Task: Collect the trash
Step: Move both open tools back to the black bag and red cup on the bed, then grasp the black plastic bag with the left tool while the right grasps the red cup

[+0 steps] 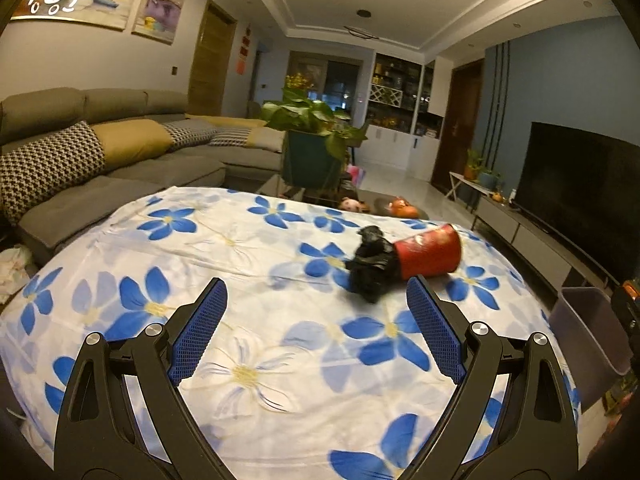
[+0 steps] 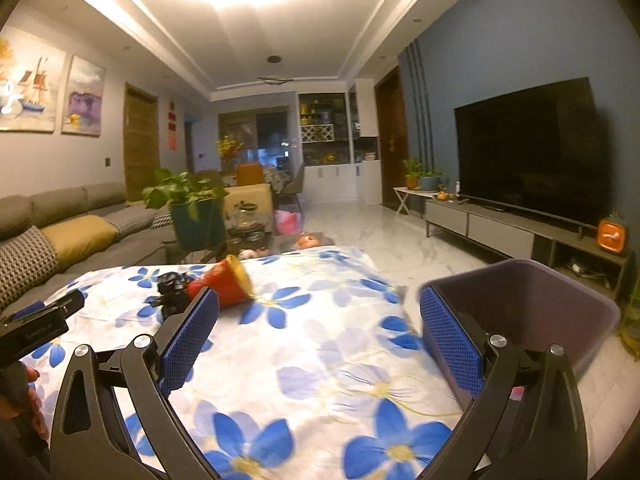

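Observation:
A red paper cup lies on its side on the flowered tablecloth, with a crumpled black bag touching its mouth end. My left gripper is open just in front of them, its right pad close to the cup. In the right wrist view the cup and black bag lie beyond the left finger. My right gripper is open and holds nothing. A grey-purple bin stands beside the table at the right, partly behind the right finger, also seen as the bin.
A grey sofa runs along the left. A potted plant stands on a coffee table behind the cloth. A TV on a low cabinet lines the right wall. The other gripper and a hand show at the left edge.

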`<state>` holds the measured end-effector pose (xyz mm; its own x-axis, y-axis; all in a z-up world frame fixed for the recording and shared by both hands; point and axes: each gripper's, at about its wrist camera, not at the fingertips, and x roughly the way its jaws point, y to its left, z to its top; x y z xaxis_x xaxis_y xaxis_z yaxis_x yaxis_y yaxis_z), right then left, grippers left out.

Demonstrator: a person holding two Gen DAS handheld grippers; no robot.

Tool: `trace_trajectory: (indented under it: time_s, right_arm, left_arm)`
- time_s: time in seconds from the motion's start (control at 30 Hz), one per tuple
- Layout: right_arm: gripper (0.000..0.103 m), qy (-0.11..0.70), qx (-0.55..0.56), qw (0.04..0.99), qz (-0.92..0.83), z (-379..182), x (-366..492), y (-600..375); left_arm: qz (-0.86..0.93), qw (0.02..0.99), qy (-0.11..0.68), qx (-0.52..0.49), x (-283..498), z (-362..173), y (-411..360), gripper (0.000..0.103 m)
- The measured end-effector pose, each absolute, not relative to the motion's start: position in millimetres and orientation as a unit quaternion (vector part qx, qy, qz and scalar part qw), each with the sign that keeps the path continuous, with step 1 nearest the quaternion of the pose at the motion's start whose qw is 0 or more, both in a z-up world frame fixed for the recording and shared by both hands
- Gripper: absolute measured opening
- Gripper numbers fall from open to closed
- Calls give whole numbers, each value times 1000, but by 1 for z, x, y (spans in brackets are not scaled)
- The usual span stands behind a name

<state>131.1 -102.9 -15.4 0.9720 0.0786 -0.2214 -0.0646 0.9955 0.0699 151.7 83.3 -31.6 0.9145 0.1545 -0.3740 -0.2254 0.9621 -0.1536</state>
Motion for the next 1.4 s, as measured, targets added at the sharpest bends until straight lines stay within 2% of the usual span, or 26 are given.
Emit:
trace_trajectory:
  time_s: [0.17,0.47,0.7,0.97,1.03,1.2,1.33,1.4]
  right_arm:
    - [97,128,18,990,59,-18,159,-78]
    - [89,155,-10,983,94,-22,225,-33]
    - [71,205,-8,972,114,-32,282,-20]
    - [58,250,18,957,143,-43,322,-17]
    - [51,261,24,953,154,-46,328,-17]
    - [40,274,37,941,193,-49,329,-18]
    - [21,280,35,933,223,-50,328,-12]
    - [20,286,27,928,239,-51,325,-9]
  left_arm:
    - [115,972,183,-93,164,-32,102,90]
    - [131,972,177,-77,195,-32,118,90]
    - [146,973,169,-65,215,-29,127,90]
    - [145,971,178,-71,231,-37,137,90]
    - [144,971,180,-68,233,-40,137,90]
    - [138,971,185,-68,235,-43,137,90]
    - [132,971,187,-67,236,-44,136,90]
    - [128,972,187,-67,236,-44,134,90]
